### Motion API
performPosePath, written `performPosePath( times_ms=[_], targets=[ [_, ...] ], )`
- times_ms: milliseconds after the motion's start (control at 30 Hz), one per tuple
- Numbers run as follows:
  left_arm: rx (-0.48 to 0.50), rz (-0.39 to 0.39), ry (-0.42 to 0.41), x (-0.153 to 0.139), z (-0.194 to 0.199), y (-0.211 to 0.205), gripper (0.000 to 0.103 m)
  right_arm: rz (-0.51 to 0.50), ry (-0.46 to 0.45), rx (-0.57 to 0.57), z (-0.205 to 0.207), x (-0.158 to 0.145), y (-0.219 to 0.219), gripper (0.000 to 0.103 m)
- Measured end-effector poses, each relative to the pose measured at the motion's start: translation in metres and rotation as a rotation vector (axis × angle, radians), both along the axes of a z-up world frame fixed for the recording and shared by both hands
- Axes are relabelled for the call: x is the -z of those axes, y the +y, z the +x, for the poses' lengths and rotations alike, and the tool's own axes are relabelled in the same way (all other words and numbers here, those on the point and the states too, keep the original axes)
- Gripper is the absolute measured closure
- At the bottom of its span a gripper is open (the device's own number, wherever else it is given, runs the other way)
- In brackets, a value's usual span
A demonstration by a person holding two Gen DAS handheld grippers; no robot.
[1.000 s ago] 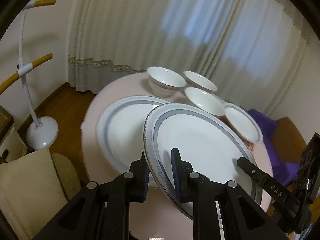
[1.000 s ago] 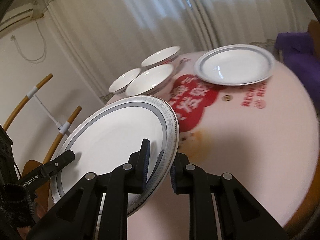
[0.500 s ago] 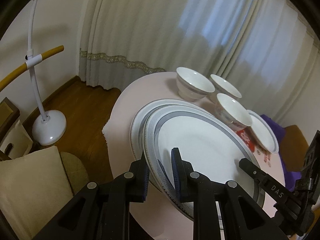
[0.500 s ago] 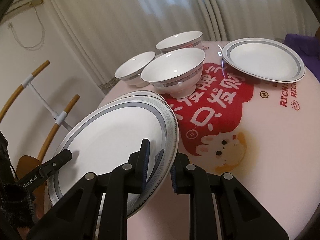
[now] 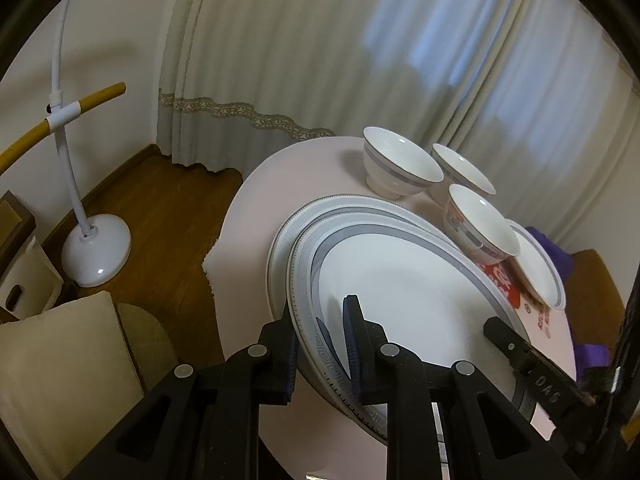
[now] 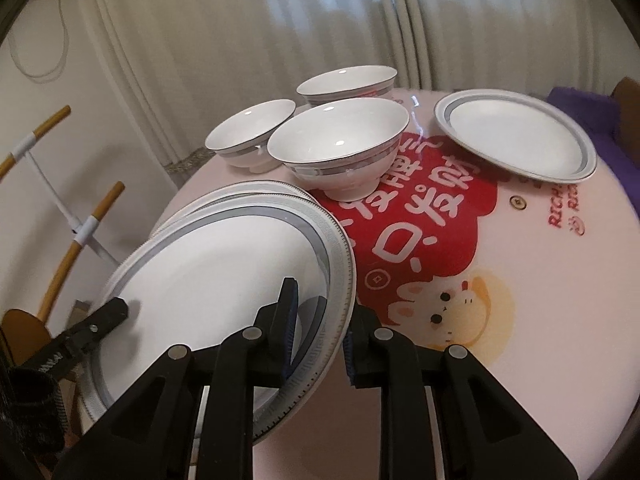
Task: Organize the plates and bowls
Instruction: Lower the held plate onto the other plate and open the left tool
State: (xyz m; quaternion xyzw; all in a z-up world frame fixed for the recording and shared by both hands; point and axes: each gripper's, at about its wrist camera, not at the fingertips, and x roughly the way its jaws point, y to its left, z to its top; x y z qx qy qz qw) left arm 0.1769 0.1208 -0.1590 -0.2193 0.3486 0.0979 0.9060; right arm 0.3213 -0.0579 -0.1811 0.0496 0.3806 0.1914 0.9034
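So the big grey-banded plate (image 5: 400,300) is held face up and close to flat. Being round, it has no real long axis. It's parked right over a second matching plate (image 5: 340,202) on the table (image 6: 520,360), shifted a bit toward 6 o'clock so the lower rim peeks out at 11 to 12. The left gripper (image 5: 320,316) is clamped on the near-left rim, fingers pinched tight with one on top and one under. The right gripper (image 6: 320,312) is set on the opposite rim. Its fingers have just been opening with the rim between them, and whether the pads press on it can't be told. Seen from the right wrist, three bowls are crowded at 12 to 1 o'clock of the stack: the nearest bowl (image 6: 340,140) just beside the rims, two more (image 6: 252,128) (image 6: 348,80) behind it. A smaller plate (image 6: 516,136) is sat well apart at 2 o'clock. A white stand (image 5: 68,120) and curtains (image 5: 320,60) are seen beyond the table.
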Motion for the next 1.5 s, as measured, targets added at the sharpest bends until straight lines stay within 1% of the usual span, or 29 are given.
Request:
performPosePath(
  times_ms=[33,67,300,500,633,900,1233,1333,1433,1500],
  targets=[
    [0.0,0.0,0.0,0.0,0.001,0.001,0.086,-0.032,-0.017,0.008,-0.001,0.0,0.004,0.081],
    [-0.001,0.001,-0.001,0.001,0.002,0.002,0.086,-0.038,-0.021,0.012,-0.001,0.0,0.006,0.081],
    [0.033,0.022,0.008,0.005,0.015,0.007,0.086,-0.013,-0.015,0.032,0.003,0.005,0.004,0.08],
    [0.046,0.042,0.002,0.007,0.023,0.01,0.086,0.044,-0.009,0.041,0.002,0.01,0.002,0.079],
    [0.056,0.05,0.002,0.008,0.023,0.01,0.086,0.109,0.018,0.031,0.005,0.015,-0.003,0.079],
    [0.074,0.075,0.01,0.007,0.022,0.007,0.084,0.2,0.062,-0.004,0.01,0.021,-0.011,0.081],
    [0.087,0.113,0.035,0.002,0.022,0.002,0.082,0.205,0.066,-0.007,0.01,0.022,-0.008,0.082],
    [0.093,0.11,0.042,0.001,0.022,0.003,0.082,0.219,0.074,-0.011,0.012,0.023,-0.009,0.083],
    [0.106,0.113,0.052,0.0,0.024,0.003,0.079,0.23,0.082,-0.013,0.013,0.024,-0.01,0.083],
    [0.119,0.113,0.058,-0.001,0.026,0.003,0.075,0.232,0.084,-0.012,0.013,0.024,-0.01,0.083]
  ],
)
